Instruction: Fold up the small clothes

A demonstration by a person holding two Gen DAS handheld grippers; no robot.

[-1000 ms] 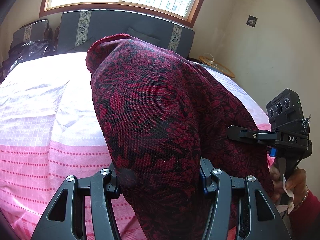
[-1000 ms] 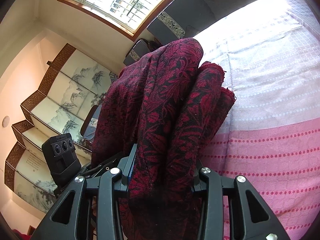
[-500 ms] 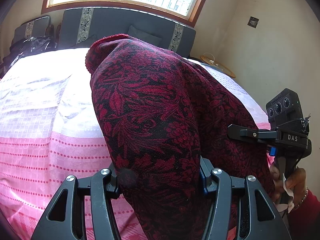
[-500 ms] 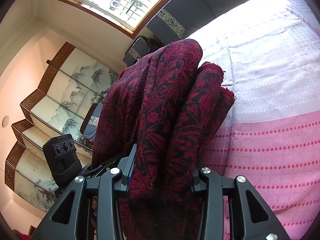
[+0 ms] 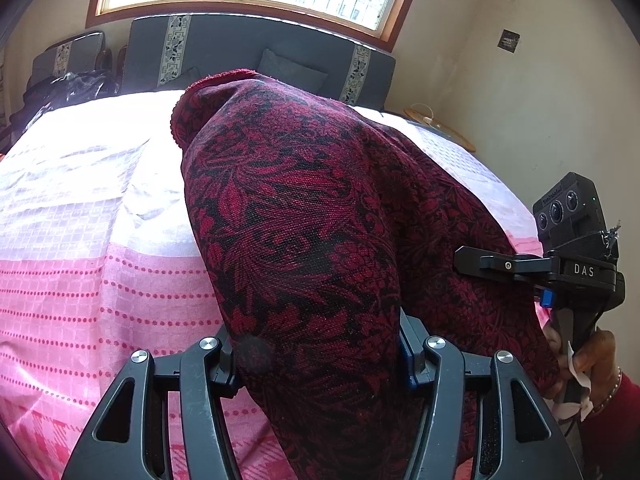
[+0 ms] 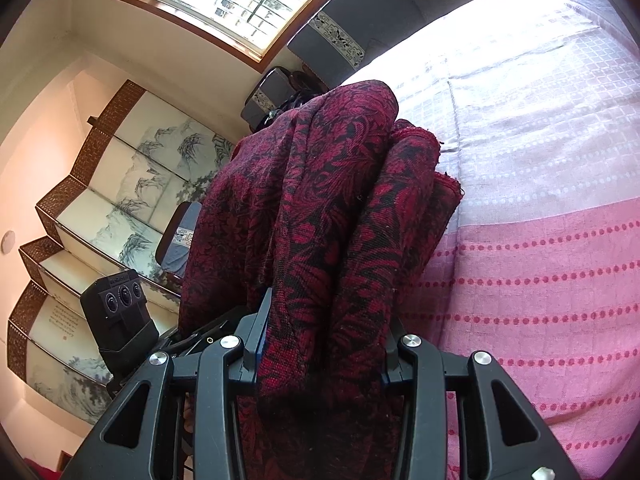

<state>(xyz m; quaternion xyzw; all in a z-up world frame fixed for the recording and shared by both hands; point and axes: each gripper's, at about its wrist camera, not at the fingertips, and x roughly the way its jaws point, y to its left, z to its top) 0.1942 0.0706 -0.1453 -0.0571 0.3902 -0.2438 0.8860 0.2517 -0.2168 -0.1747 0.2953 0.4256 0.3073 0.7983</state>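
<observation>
Both grippers, left (image 5: 320, 356) and right (image 6: 320, 352), clamp the red cloth (image 5: 312, 240) at lower centre; I lower it evenly onto the bedspread (image 5: 72, 280).

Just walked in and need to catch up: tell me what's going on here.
A person is folding a dark red patterned cloth over a bed with a pink and white cover. Each hand holds tongs, and both are shut on the cloth: the left tongs grip one bunched part, the right tongs another. The cloth is lifted and draped between them, not yet laid flat.
</observation>
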